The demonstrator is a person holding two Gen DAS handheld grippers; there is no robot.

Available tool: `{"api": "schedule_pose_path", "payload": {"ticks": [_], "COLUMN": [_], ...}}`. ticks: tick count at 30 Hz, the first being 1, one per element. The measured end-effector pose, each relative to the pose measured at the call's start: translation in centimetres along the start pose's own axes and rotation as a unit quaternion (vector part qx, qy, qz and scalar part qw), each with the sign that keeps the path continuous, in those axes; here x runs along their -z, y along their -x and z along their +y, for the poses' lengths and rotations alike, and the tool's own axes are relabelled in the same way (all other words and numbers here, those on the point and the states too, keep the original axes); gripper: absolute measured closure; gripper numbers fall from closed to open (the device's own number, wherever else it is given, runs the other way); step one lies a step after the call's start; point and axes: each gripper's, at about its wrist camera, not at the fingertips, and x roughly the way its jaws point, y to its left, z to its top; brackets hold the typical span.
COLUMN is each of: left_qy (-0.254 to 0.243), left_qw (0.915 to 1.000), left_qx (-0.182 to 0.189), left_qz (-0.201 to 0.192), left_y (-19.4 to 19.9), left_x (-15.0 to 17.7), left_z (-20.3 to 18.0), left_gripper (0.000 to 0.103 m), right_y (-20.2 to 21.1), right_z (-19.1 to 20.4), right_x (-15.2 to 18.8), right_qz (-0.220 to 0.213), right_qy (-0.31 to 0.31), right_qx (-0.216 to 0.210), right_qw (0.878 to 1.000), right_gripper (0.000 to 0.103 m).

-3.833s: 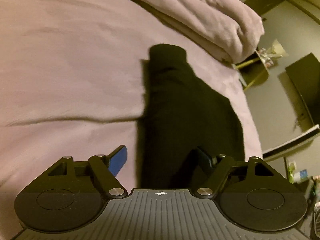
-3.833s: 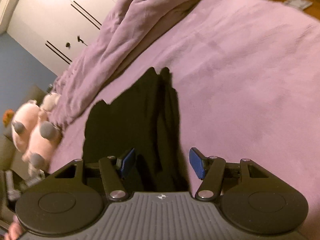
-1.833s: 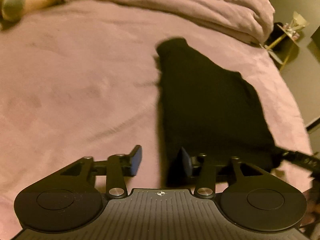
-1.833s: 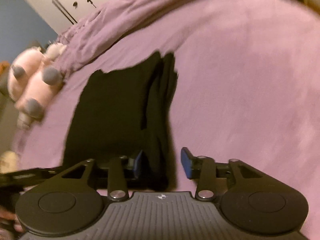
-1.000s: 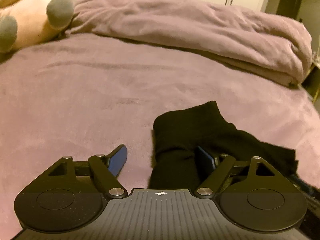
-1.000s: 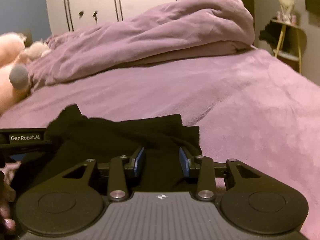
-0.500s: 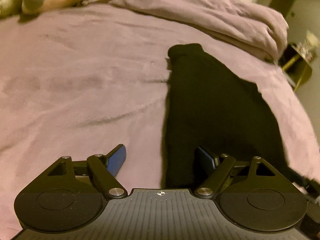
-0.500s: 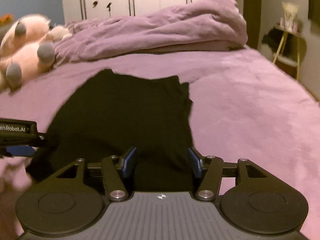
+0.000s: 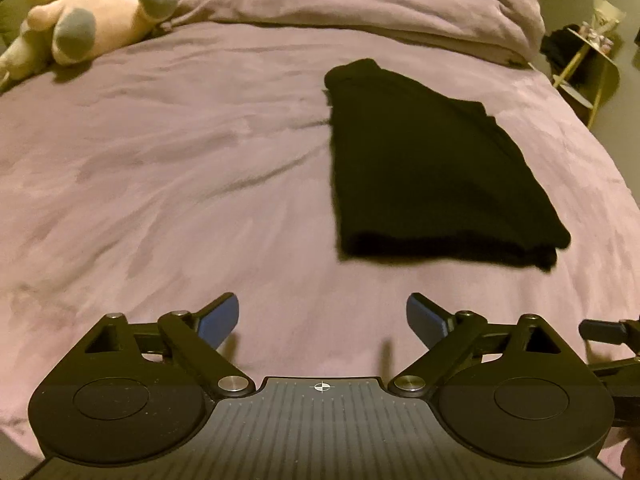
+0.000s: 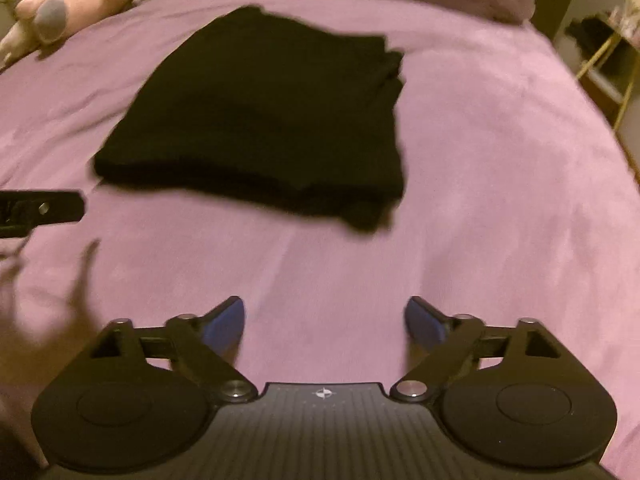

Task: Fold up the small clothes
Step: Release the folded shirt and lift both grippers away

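Observation:
A black garment [image 9: 424,168] lies folded flat on the purple bed sheet [image 9: 168,168]; it also shows in the right wrist view [image 10: 272,116]. My left gripper [image 9: 322,320] is open and empty, held back from the garment's near folded edge. My right gripper [image 10: 324,320] is open and empty, also short of the garment. Part of the left gripper [image 10: 40,210] shows at the left edge of the right wrist view.
A pink plush toy [image 9: 96,12] lies at the far left of the bed. A bunched purple duvet [image 9: 380,8] runs along the far side. A small side table [image 9: 588,64] stands off the bed's right edge.
Both grippers opened, let go of the garment and drew back toward me. The garment now lies folded on the sheet, clear of both grippers.

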Motion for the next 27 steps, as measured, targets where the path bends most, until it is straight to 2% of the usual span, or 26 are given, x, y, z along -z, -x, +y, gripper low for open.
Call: {"api": "schedule_pose_path", "payload": {"ticks": [3, 6, 10, 16, 19, 27], "left_qy": [-0.008, -0.010, -0.005, -0.022, -0.028, -0.039], "left_qw": [1.0000, 0.9999, 0.9998, 0.9995, 0.9994, 0.9991], "left_qx": [0.001, -0.003, 0.002, 0.004, 0.012, -0.003], "left_qz": [0.005, 0.011, 0.017, 0.022, 0.014, 0.014], "left_y": [0.8, 1.0, 1.7, 2.2, 2.4, 2.2], "left_x": [0.4, 0.1, -0.7, -2.8, -3.2, -3.6], "left_z": [0.1, 0.3, 0.4, -0.5, -1.0, -2.1], "left_gripper": [0.008, 0.008, 0.007, 0.004, 0.003, 0.003], "right_y": [1.8, 3.8, 5.6, 5.8, 5.5, 5.7], "right_z": [0.2, -0.3, 0.1, 0.3, 0.0, -0.3], "right_x": [1.2, 0.7, -1.1, -3.4, -4.0, -4.7], "right_qz": [0.000, -0.015, -0.037, -0.026, -0.021, -0.022], "right_qy": [-0.027, -0.071, -0.084, -0.067, -0.071, -0.088], "right_qx": [-0.032, -0.065, -0.037, 0.010, 0.015, 0.028], "right_qw": [0.999, 0.995, 0.995, 0.997, 0.997, 0.995], "right_gripper": [0.008, 0.004, 0.004, 0.004, 0.004, 0.004]}}
